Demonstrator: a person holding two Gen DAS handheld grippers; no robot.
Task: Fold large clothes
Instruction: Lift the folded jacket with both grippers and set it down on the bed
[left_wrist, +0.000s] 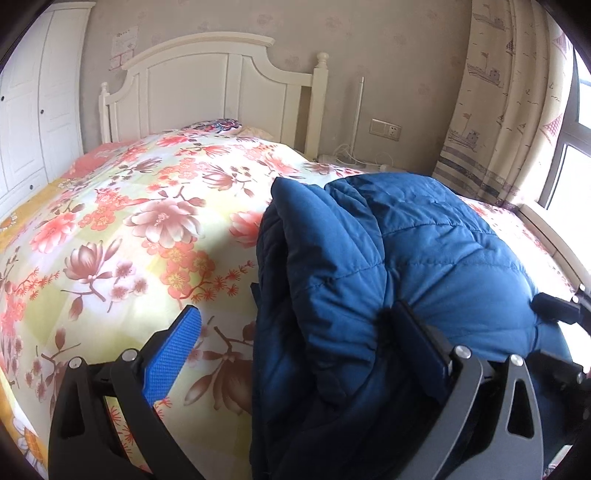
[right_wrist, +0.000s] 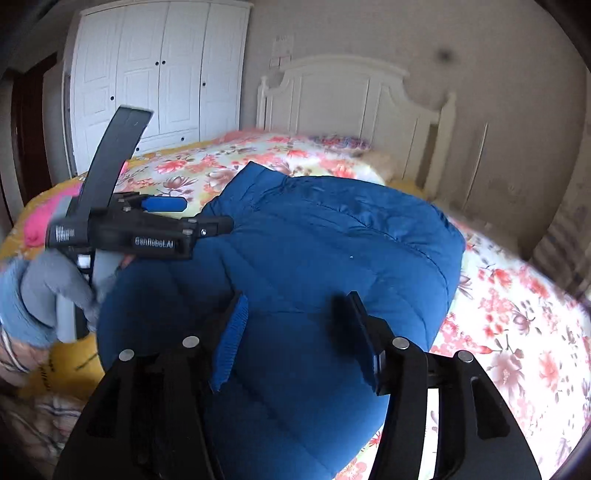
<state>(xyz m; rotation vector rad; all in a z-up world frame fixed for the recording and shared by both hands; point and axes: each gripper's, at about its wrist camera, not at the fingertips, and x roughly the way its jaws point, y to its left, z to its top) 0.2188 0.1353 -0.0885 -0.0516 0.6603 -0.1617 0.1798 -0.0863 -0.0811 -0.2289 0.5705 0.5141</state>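
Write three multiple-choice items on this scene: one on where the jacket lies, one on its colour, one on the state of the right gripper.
1. Where does the jacket lie?
A. on the bed
B. on the floor
C. in the wardrobe

2. What colour is the jacket's outer fabric?
A. red
B. blue
C. white

3. How do the jaws of the right gripper stand?
A. shut flat together
B. out of view
C. apart, with jacket fabric between them

Answers:
1. A: the jacket rests on the floral cover of the bed.
2. B: the quilted shell is blue in both views.
3. C: the right wrist view shows both blue-padded fingers spread, with the jacket filling the gap.
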